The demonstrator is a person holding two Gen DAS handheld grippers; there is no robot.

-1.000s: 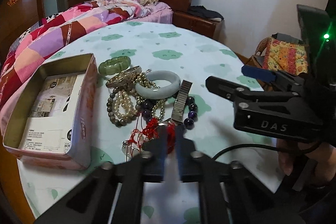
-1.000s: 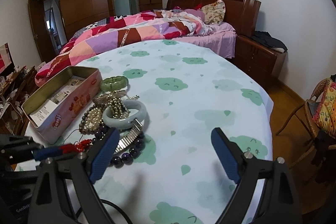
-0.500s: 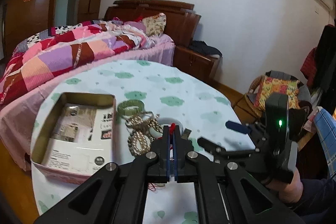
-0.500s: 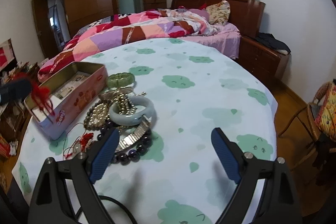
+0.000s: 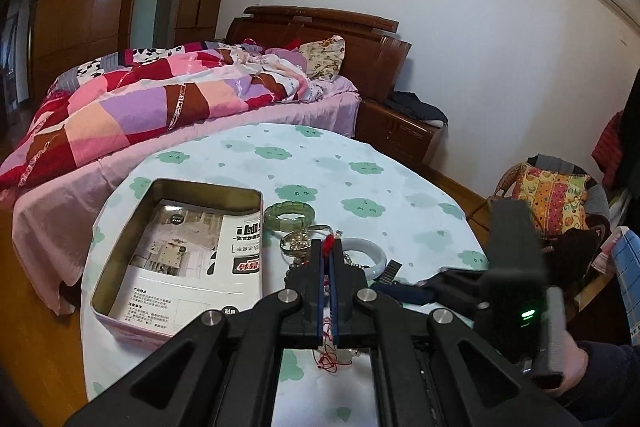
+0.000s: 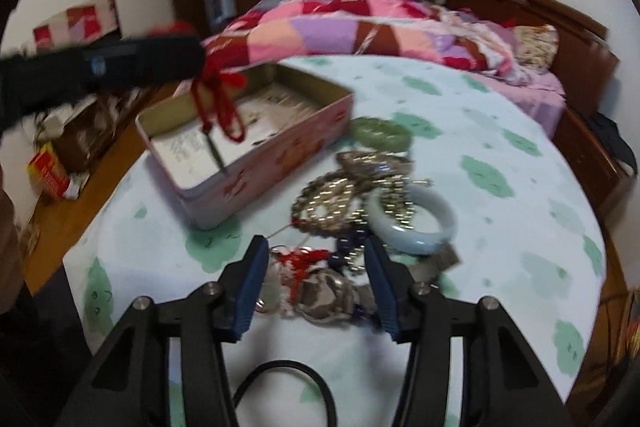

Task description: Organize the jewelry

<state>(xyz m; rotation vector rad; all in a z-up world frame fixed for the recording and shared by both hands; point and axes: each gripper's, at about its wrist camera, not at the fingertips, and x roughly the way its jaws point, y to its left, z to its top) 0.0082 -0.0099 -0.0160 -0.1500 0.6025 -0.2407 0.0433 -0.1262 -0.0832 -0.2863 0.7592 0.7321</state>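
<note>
My left gripper (image 5: 329, 255) is shut on a red cord charm (image 5: 329, 245). In the right wrist view it (image 6: 192, 55) hangs high over the open tin box (image 6: 280, 151), the red cord (image 6: 222, 103) dangling from it. The tin (image 5: 120, 247) lies at the table's left. A jewelry pile sits right of it: green bead bracelet (image 6: 380, 133), pearl strands (image 6: 332, 199), pale jade bangle (image 6: 414, 223), another red cord piece (image 6: 302, 261). My right gripper (image 6: 316, 279) is open, low over the near end of the pile.
The round table has a cloud-print cloth (image 6: 500, 187). A bed with a patchwork quilt (image 5: 140, 103) stands behind it. A chair with a bright cushion (image 5: 552, 195) is at the right. Clutter lies on the floor at the left (image 6: 52, 171).
My left gripper rose with the red cord and moved left over the tin. My right gripper swung left and down to the pile, its jaws narrower than before.
</note>
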